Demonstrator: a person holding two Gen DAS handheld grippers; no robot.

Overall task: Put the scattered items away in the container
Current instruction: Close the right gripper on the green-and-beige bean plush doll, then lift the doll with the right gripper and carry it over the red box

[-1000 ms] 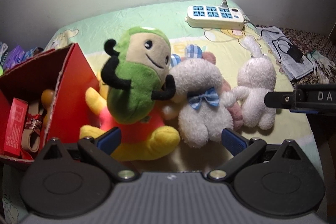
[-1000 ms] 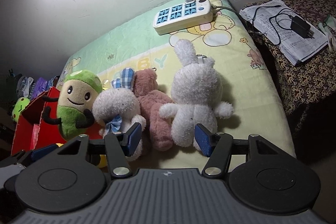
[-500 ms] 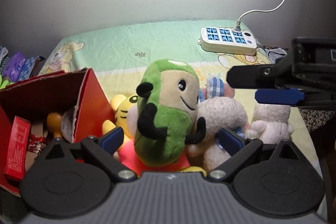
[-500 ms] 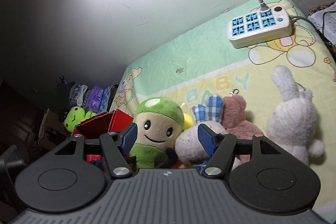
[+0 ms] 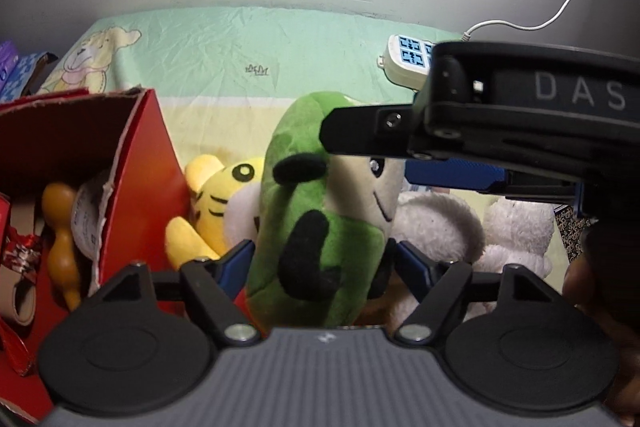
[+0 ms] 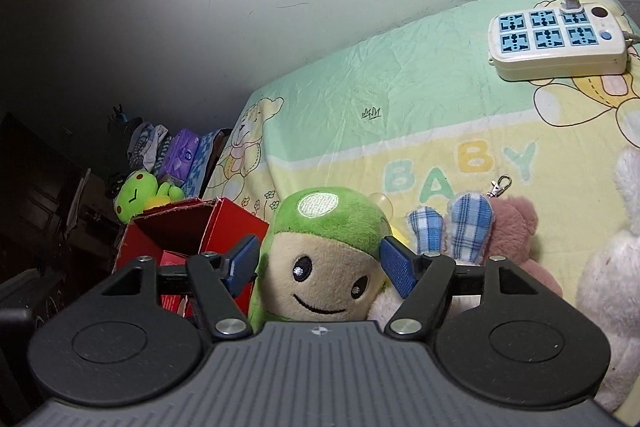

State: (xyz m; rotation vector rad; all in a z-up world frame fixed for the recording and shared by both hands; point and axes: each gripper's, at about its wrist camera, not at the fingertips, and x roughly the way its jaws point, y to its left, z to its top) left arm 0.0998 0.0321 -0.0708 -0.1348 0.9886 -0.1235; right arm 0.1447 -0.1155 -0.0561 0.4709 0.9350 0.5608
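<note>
A green plush toy (image 5: pixel 320 227) with a beige face (image 6: pixel 320 279) stands upright on the bed beside the red cardboard box (image 5: pixel 140 155). My left gripper (image 5: pixel 326 259) is closing, and its blue pads press on the sides of the plush's body. My right gripper (image 6: pixel 320 263) is opening, with the plush's head between its pads, which stand close beside it. In the left wrist view the right gripper (image 5: pixel 370 157) crosses in front of the plush's face. The red box (image 6: pixel 224 223) stands open just left of the plush.
A yellow tiger plush (image 5: pixel 224 195), a white plush with plaid ears (image 6: pixel 452 227), a pink bear (image 6: pixel 516 227) and a white rabbit (image 6: pixel 616 267) lie around it. A power strip (image 6: pixel 556 43) sits at the bed's far right. The box holds an orange figure (image 5: pixel 60 219).
My left gripper moved in and its jaws narrowed onto the green plush. My right gripper swung left from the white rabbit to the plush's head and widened.
</note>
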